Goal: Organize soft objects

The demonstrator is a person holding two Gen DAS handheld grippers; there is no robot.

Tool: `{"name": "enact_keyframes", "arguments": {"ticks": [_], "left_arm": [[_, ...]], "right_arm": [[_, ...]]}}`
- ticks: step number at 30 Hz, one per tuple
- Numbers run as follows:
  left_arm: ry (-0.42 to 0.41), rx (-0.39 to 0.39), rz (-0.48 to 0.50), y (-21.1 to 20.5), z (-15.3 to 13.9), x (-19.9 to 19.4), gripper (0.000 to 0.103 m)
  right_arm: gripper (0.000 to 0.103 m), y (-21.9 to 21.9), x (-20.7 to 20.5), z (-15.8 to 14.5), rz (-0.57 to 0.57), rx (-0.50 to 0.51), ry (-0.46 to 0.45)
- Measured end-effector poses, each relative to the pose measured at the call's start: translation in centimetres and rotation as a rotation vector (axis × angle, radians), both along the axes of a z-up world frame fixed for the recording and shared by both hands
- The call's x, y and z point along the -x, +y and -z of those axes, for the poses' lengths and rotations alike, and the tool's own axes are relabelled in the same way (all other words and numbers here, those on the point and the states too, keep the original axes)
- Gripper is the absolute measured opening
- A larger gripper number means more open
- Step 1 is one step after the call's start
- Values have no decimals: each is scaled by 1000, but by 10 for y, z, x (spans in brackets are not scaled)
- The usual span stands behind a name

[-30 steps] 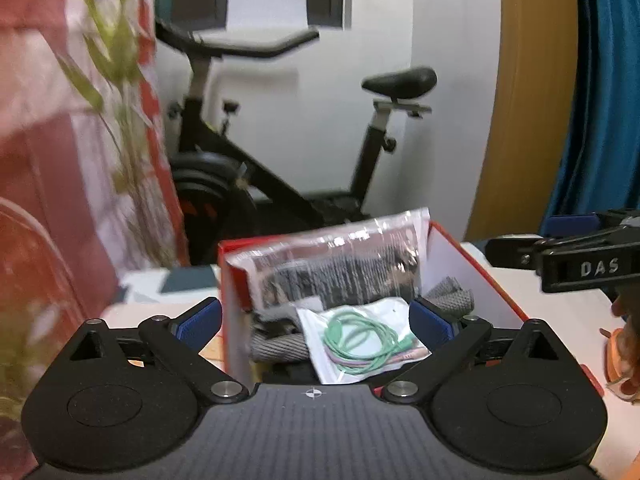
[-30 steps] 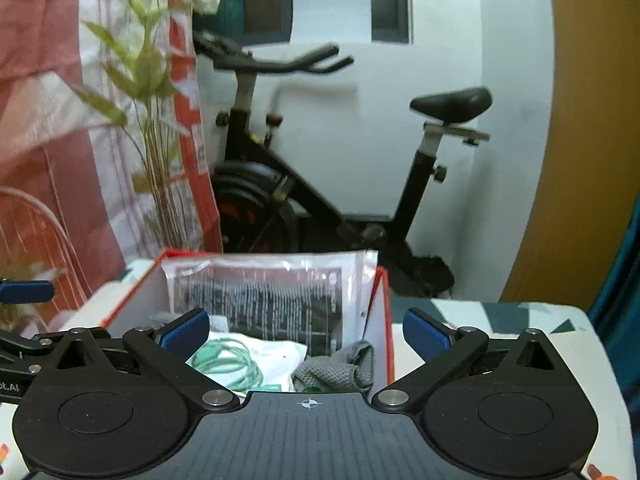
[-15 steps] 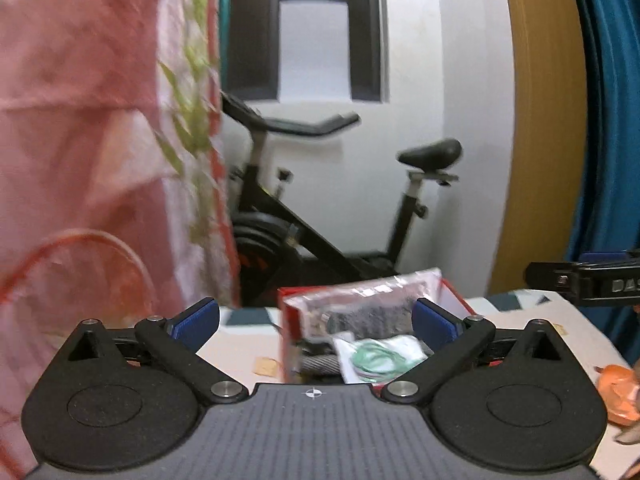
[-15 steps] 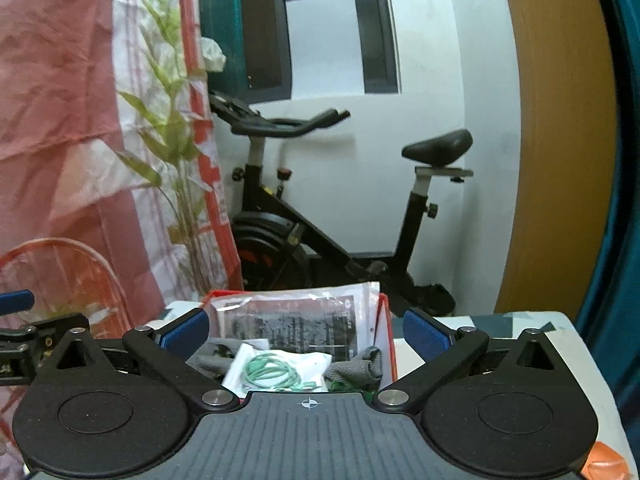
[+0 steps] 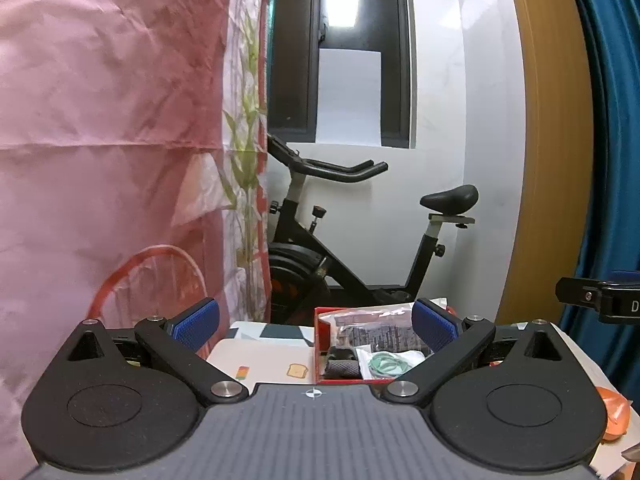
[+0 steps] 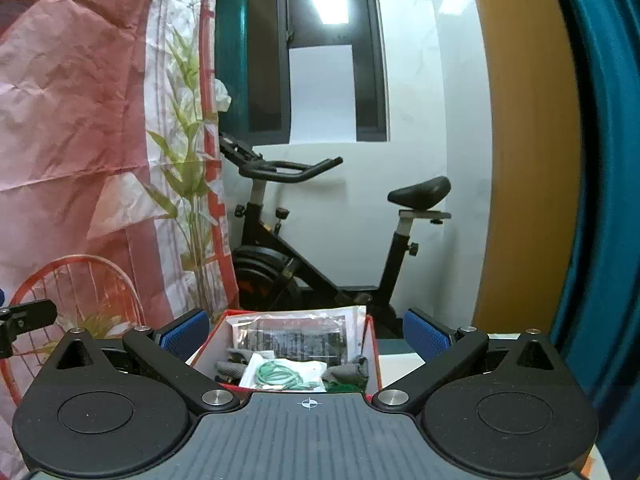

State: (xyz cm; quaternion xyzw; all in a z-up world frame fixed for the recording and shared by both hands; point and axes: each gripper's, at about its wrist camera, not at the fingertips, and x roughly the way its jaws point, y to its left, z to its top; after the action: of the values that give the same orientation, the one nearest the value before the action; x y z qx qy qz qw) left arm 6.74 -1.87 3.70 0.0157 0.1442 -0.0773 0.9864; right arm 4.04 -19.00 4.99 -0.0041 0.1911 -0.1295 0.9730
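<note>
Behind the worktop (image 5: 260, 354) stands a black exercise bike (image 6: 320, 240) against a white wall, with a pink curtain (image 5: 100, 140) to the left. On the worktop sits a red box (image 6: 370, 360) holding grey cloths (image 6: 230, 369), a plastic packet of green bands (image 6: 280, 374) and a dark printed pouch (image 6: 296, 334). Left tongs (image 5: 316, 322) and right tongs (image 6: 306, 330) hover short of it, both spread apart and empty.

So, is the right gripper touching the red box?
Apart. In the right wrist view the open right gripper sits back from the red box, its blue pads holding nothing.
</note>
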Motion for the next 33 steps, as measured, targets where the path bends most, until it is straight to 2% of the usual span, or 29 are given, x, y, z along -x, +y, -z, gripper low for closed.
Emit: {"name": "enact_keyframes", "arguments": {"ticks": [6, 33], "left_arm": [[-3, -26, -37, 1, -5, 14, 103], [18, -4, -66, 8, -2, 19, 103]], "right_arm": [[103, 7, 24, -9, -4, 13, -20], [103, 10, 27, -1, -1, -3, 2]]}}
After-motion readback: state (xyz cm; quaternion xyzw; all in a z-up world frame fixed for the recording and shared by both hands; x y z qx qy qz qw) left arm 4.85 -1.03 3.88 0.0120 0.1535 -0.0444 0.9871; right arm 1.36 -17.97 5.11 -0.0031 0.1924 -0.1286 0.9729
